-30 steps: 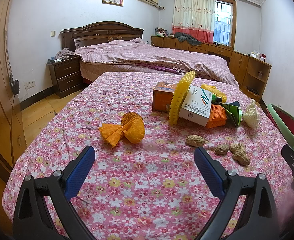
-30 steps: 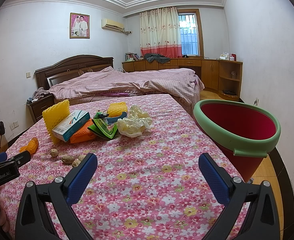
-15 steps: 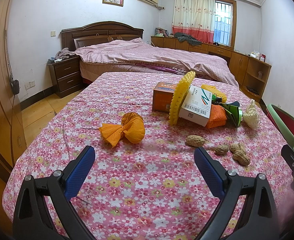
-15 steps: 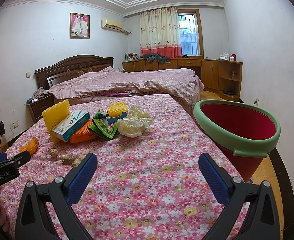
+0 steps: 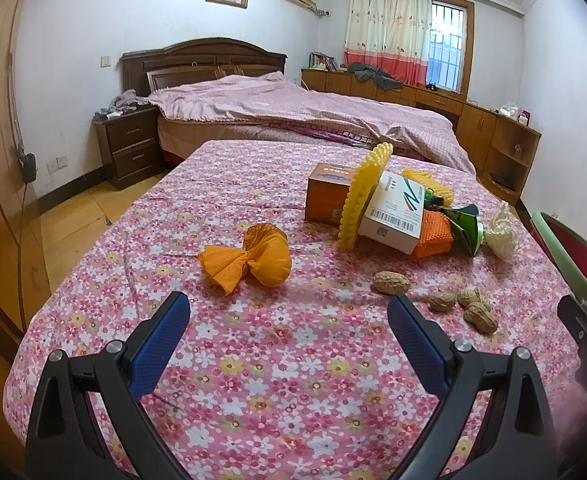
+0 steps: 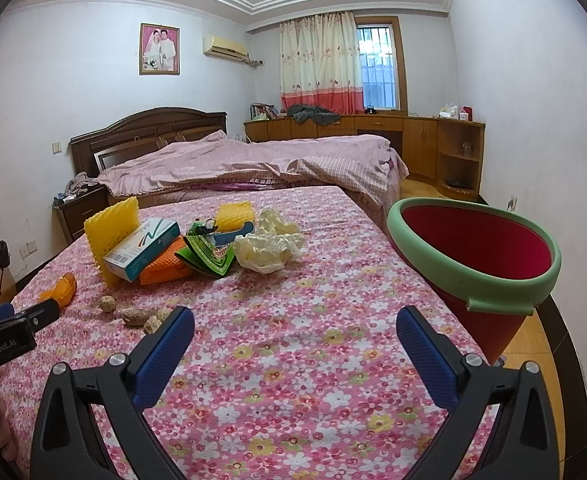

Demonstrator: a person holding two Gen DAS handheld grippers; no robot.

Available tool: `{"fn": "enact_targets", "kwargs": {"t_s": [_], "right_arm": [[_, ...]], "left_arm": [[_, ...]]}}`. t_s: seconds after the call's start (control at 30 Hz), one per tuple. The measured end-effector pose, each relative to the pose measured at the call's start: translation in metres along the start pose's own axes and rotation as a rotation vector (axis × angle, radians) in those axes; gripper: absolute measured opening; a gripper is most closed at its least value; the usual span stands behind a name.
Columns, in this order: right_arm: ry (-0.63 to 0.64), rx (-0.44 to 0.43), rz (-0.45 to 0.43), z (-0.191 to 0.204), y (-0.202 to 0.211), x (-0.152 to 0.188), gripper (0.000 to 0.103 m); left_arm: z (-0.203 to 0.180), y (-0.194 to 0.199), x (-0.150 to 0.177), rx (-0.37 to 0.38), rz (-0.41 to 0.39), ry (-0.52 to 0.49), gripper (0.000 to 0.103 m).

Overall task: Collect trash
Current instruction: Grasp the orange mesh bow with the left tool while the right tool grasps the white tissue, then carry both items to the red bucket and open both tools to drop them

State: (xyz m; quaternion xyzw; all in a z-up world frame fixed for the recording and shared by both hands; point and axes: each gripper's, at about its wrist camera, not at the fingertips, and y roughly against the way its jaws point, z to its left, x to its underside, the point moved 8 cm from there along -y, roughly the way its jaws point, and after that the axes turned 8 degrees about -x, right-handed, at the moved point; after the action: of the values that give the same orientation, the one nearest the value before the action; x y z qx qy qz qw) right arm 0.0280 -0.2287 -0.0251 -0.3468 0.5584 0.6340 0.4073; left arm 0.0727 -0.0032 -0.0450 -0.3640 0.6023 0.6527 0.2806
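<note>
Trash lies on a table under a pink flowered cloth (image 5: 277,364). An orange crumpled wrapper (image 5: 253,258) sits just ahead of my open left gripper (image 5: 289,314). Several peanuts (image 5: 391,282) lie to its right. Farther back are an orange box (image 5: 325,198), a yellow foam sheet (image 5: 361,196), a white carton (image 5: 395,212), a green packet (image 6: 205,254) and a white crumpled bag (image 6: 269,246). My right gripper (image 6: 295,328) is open over bare cloth. A red bin with a green rim (image 6: 473,256) stands at the table's right edge.
A bed with a pink cover (image 6: 253,160) stands behind the table. A dark nightstand (image 5: 129,148) is at the back left, wooden cabinets (image 6: 373,136) run along the far wall. The left gripper's body (image 6: 5,332) shows at the right wrist view's left edge.
</note>
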Motion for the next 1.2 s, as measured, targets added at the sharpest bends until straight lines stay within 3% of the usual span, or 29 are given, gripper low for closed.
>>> {"fn": "enact_targets", "kwargs": {"t_s": [0.23,0.4,0.63,0.73,0.9,0.93,1.0,1.03,1.07,1.2], "right_arm": [[-0.034,-0.055,0.083,0.0,-0.014,-0.003,0.103],[-0.073,-0.118,0.118,0.001,-0.024,-0.024,0.103],[-0.016,-0.122,0.233,0.009,-0.057,-0.03,0.103],[-0.009,-0.125,0.278,0.009,-0.071,-0.031,0.103],[-0.047,-0.124,0.336,0.001,-0.096,-0.038,0.101],[-0.066,-0.118,0.346,-0.003,-0.101,-0.039,0.098],[-0.077,-0.095,0.356,-0.009,-0.111,-0.04,0.081],[-0.078,-0.088,0.363,-0.012,-0.117,-0.04,0.08],[-0.087,-0.096,0.371,-0.013,-0.122,-0.039,0.077],[-0.093,-0.152,0.389,-0.007,-0.129,-0.038,0.046]], "left_arm": [[0.026,-0.012,-0.023,-0.014,0.027,0.007,0.096],[0.029,-0.031,-0.026,-0.011,0.079,0.0,0.092],[0.012,-0.066,-0.016,0.055,0.234,-0.015,0.07],[0.007,-0.078,-0.018,0.051,0.257,-0.019,0.062],[0.004,-0.086,-0.025,0.061,0.26,-0.017,0.039],[0.004,-0.086,-0.026,0.066,0.26,-0.015,0.034],[0.006,-0.087,-0.029,0.074,0.26,-0.009,0.029],[0.008,-0.086,-0.029,0.081,0.257,-0.002,0.026],[0.009,-0.085,-0.031,0.087,0.255,0.004,0.025],[0.01,-0.075,-0.037,0.109,0.232,0.02,0.025]]}}
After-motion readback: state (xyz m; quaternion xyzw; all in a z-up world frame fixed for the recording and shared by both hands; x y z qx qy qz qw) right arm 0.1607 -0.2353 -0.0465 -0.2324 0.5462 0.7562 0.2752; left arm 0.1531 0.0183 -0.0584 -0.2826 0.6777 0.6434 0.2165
